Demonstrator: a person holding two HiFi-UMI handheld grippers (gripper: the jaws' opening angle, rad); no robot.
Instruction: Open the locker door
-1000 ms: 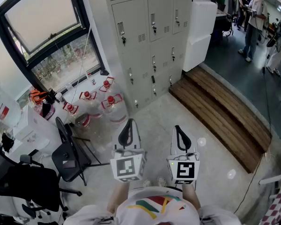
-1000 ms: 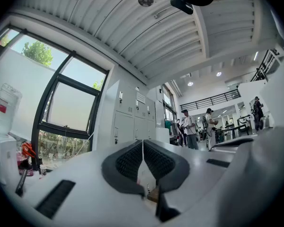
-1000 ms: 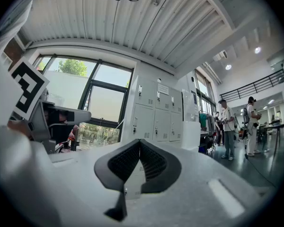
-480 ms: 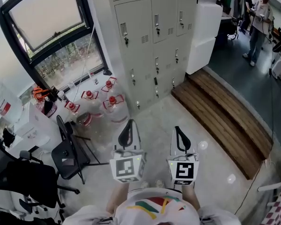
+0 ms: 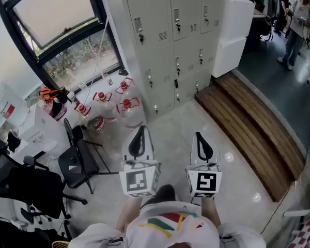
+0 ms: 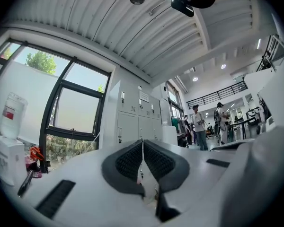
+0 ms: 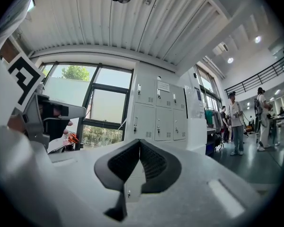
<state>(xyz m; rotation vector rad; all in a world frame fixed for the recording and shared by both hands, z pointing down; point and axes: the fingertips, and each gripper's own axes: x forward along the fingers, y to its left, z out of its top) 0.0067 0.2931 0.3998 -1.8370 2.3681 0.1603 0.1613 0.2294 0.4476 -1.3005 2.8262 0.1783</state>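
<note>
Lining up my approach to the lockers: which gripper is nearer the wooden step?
Right. The right gripper hangs over the floor just left of the wooden step; the left gripper is farther left, toward the black folding chair.

Operator wears a white short-sleeved T-shirt (image 5: 168,231); the chest print has red, green and yellow stripes. Both tools are the same build: white plastic left gripper (image 5: 139,134) and white plastic right gripper (image 5: 201,139), smooth moulded shells tapering toward the front. Each has two black rubber pads (image 6: 128,161) with ribbed inner faces, which read as a dark teardrop loop from above. Black rectangular slots (image 6: 57,198) are recessed in the shell top. Each rear carries a white cube with black square markers: left cube (image 5: 138,182), right cube (image 5: 203,184). Black head-mounted camera (image 6: 183,4) is visible at the top of the left gripper view.
</note>
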